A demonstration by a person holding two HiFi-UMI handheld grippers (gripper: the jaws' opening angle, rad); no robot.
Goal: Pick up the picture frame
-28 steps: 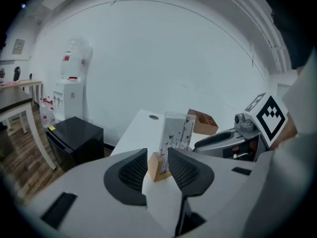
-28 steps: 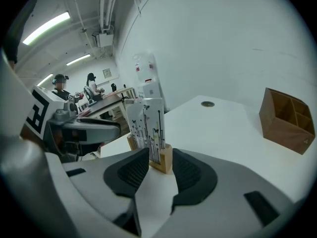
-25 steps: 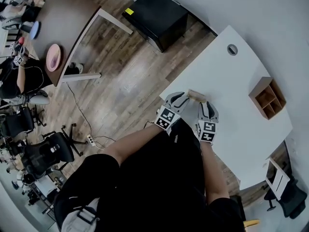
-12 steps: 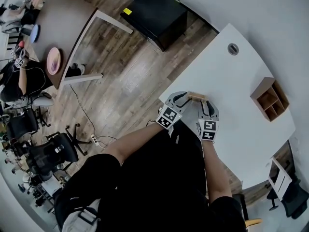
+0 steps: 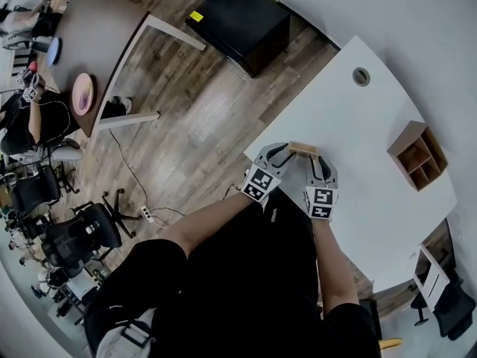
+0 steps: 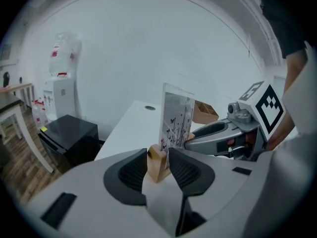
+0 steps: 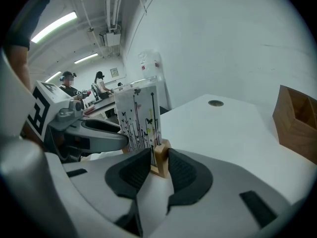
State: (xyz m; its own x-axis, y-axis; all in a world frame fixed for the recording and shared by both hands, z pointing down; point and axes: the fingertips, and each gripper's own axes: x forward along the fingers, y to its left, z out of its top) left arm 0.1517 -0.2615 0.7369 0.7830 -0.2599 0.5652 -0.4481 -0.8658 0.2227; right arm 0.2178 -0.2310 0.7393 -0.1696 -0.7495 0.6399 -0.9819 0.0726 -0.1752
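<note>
Currently the left gripper (image 6: 158, 158) is placed at the left end of the picture frame (image 5: 304, 150), which stands upright near the front edge of the white desk (image 5: 358, 125). Its jaws are spread wide, and the wooden base (image 6: 157, 166) of the frame is seen between the pads; no firm pressing on it is shown. In the middle, the clear panel (image 7: 138, 115), printed with flowers and butterflies, is carried upright in the slot of this base. At the right end, the right gripper (image 7: 159, 158) is set over the same base. Its jaws are closing, with the wood between them and the pads very near to it on both sides, but a real grip is not yet seen. Farther right, a wooden desk organizer (image 5: 414, 154) stands well apart and is not in the way.

For a good lift, it is judged that both grips should be taken low on the wood and not on the panel, which could slip out or be tilted. Both pairs of jaws should be closed fully before anything is raised, and the two ends should then be lifted together and kept level.
</note>
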